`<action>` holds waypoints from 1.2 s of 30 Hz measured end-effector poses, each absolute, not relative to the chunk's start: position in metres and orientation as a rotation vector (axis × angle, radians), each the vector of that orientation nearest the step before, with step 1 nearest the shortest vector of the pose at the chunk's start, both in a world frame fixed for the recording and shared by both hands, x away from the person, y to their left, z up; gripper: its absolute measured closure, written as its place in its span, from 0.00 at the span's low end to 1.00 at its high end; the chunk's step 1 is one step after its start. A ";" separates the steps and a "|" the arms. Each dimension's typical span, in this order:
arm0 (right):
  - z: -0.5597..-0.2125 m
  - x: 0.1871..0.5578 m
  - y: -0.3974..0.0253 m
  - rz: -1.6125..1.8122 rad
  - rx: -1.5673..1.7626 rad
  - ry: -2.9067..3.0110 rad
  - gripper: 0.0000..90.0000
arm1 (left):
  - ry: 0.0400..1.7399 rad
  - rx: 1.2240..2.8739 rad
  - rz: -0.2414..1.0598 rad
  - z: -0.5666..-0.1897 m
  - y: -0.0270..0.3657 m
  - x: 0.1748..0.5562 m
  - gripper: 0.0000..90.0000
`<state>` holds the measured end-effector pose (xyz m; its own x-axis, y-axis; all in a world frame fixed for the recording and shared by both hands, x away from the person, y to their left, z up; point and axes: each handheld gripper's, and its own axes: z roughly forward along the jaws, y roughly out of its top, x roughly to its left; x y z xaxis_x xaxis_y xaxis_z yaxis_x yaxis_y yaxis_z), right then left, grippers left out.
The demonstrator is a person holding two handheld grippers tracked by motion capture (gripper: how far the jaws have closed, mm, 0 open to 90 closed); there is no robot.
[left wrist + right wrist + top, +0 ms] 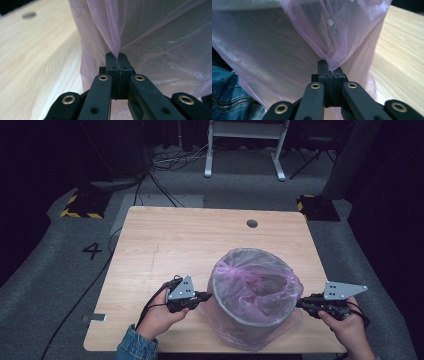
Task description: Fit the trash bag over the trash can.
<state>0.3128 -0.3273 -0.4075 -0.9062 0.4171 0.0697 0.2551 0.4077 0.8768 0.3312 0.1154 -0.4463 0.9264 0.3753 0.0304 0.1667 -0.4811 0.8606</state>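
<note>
On a light wooden bench, seen from above, set on grey carpeted floor marked with a black number 4. At far left, a black cable trailing across the carpet toward the bench edge. Next, a hand in a denim sleeve gripping the left gripper, topped by a grey three-cornered plate, its fingers pressed together and pinching a fold of pink plastic bag on the left side of the bin. In the left gripper view, thin film pulled into a taut pleat right at the closed tips.

In the middle, toward the near edge of the bench, a round grey bin standing upright, lined with the translucent pink bag, the bag's edge draped over the rim and down the outside wall to the bench top. Behind it, near the far edge, a small dark round hole in the bench.

At right, the right gripper, held in the other hand, touching the bin's right side, its fingers likewise shut tight on a gathered pleat of the pink bag. Denim visible at lower left of the right gripper view.
</note>
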 end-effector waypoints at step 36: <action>-0.474 0.317 -0.329 1.127 0.711 2.789 0.91 | 0.423 2.181 0.321 -0.470 0.098 0.333 0.93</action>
